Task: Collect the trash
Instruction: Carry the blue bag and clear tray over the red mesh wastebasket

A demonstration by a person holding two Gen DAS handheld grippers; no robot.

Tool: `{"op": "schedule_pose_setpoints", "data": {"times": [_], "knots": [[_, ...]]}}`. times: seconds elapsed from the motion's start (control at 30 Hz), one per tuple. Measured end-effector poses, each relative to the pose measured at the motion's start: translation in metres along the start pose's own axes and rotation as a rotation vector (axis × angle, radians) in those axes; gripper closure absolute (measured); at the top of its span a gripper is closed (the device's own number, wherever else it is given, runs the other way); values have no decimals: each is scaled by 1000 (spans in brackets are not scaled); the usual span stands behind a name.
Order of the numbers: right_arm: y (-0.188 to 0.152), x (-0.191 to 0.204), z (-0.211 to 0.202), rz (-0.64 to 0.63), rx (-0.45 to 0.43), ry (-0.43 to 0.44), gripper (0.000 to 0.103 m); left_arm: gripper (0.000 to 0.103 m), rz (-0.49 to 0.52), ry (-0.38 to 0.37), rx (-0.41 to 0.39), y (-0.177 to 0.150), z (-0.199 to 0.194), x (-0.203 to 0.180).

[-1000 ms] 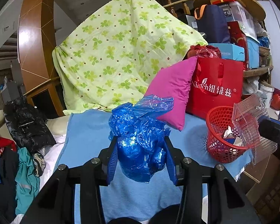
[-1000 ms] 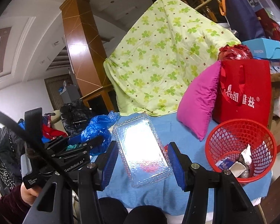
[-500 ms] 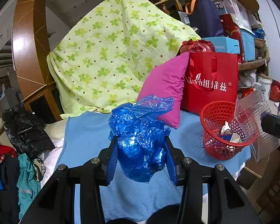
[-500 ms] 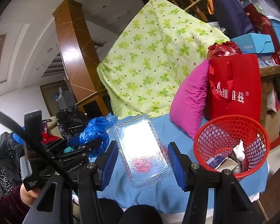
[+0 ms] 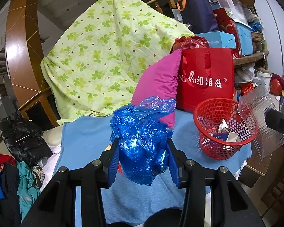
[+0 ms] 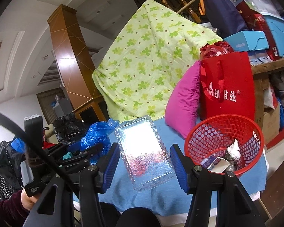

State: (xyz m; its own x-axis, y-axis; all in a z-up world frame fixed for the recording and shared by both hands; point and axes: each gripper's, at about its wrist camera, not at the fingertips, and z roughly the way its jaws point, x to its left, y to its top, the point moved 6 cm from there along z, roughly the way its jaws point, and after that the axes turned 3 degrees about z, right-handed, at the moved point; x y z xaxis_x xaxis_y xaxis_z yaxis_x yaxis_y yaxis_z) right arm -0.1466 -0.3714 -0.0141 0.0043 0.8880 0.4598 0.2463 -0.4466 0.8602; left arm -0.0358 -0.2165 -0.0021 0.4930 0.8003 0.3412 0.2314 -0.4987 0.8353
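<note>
My left gripper [image 5: 142, 151] is shut on a crumpled blue plastic bag [image 5: 140, 138], which it holds above the blue cloth. My right gripper [image 6: 144, 151] is shut on a clear plastic tray [image 6: 143, 145] that stands up between its pads. In the left wrist view that tray [image 5: 261, 124] hangs just right of the red mesh basket [image 5: 208, 138]. The basket [image 6: 208, 132] holds paper scraps and a small carton. In the right wrist view the left gripper [image 6: 85, 151] and its blue bag [image 6: 96, 134] sit at the lower left.
A pink pillow [image 5: 159, 83] and a red tote bag [image 5: 206, 79] stand behind the basket. Behind them a green flowered quilt [image 5: 108, 56] is draped. Dark clothes [image 5: 22, 141] pile at the left. Stacked boxes [image 5: 227, 19] fill the shelf at the right.
Both grippers have drifted sideways toward the red basket, which now sits a little more to the left and looks larger. The bag and the tray stay gripped.
</note>
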Motion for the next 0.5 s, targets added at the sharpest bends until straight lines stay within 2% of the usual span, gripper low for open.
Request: {"op": "schedule_pose_setpoints", "data": {"times": [0.5], "knots": [[1,-26,-12,49,-26,-27,45,55,52,-31,0,6,4,-29]]}}
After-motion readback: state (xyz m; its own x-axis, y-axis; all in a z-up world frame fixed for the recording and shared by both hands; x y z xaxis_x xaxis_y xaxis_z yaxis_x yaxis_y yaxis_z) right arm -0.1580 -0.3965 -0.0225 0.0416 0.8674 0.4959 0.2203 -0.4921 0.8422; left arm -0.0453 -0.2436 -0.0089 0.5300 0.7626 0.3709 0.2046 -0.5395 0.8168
